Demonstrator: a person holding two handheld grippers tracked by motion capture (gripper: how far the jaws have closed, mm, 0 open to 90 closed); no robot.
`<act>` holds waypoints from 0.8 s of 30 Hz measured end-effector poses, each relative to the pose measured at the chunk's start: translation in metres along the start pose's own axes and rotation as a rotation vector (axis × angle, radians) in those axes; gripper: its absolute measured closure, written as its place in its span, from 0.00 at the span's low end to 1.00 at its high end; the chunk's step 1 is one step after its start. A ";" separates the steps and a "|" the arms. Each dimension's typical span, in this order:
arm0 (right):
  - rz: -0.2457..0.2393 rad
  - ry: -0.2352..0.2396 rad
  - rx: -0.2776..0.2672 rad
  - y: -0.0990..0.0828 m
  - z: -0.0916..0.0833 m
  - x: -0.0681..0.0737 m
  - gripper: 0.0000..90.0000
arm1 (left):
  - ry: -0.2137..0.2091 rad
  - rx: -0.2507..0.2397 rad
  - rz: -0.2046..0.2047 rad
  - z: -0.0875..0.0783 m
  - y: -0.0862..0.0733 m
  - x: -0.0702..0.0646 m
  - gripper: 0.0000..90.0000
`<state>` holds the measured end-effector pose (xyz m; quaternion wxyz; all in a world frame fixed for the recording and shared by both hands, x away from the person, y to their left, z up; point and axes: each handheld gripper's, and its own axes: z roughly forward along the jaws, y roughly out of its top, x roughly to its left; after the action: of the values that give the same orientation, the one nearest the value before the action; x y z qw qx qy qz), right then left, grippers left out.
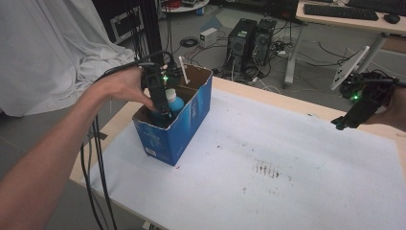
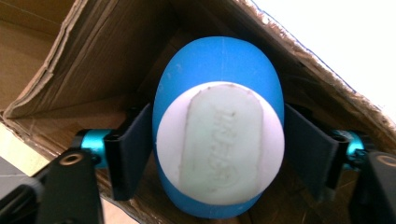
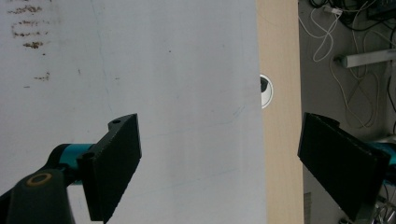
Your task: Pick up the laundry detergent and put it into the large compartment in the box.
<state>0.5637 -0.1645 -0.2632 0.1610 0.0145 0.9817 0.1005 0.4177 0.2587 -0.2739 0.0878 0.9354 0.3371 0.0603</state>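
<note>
A blue cardboard box (image 1: pixel 184 125) stands open-topped on the left part of the table. Inside it sits a blue bottle (image 1: pixel 175 103) with a white cap. My left gripper (image 1: pixel 161 106) reaches down into the box and is shut on that bottle. In the left gripper view both black jaws press against the sides of the blue bottle (image 2: pixel 219 126), whose white cap (image 2: pixel 220 143) faces the camera, with brown box walls (image 2: pixel 84 60) behind. My right gripper (image 1: pixel 345 121) hovers open over the table's right edge, nothing between its jaws (image 3: pixel 219 158).
A white sheet (image 1: pixel 268 158) with dark smudges covers the wooden table (image 1: pixel 287 101). A white stick (image 1: pixel 183 70) stands up at the box's far corner. Computer towers (image 1: pixel 249 40) and cables lie on the floor behind. A white cloth (image 1: pixel 52 52) hangs at the left.
</note>
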 end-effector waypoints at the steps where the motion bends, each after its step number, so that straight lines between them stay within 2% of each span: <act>1: 0.001 0.001 0.002 0.000 0.000 0.000 0.14 | 0.001 -0.001 -0.001 0.000 0.000 0.000 0.30; 10: 0.001 0.002 0.003 -0.001 0.000 0.000 0.14 | 0.019 -0.019 -0.002 -0.017 0.005 0.001 0.29; 18: 0.000 0.005 0.001 0.000 -0.001 0.001 0.14 | 0.037 -0.041 0.011 -0.030 0.010 -0.003 0.28; 24: 0.003 0.001 0.001 0.000 -0.002 0.001 0.14 | 0.066 -0.069 0.052 -0.050 0.026 -0.012 0.28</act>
<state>0.5620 -0.1651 -0.2619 0.1606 0.0161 0.9818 0.1001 0.4157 0.2378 -0.2201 0.1072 0.9378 0.3131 0.1047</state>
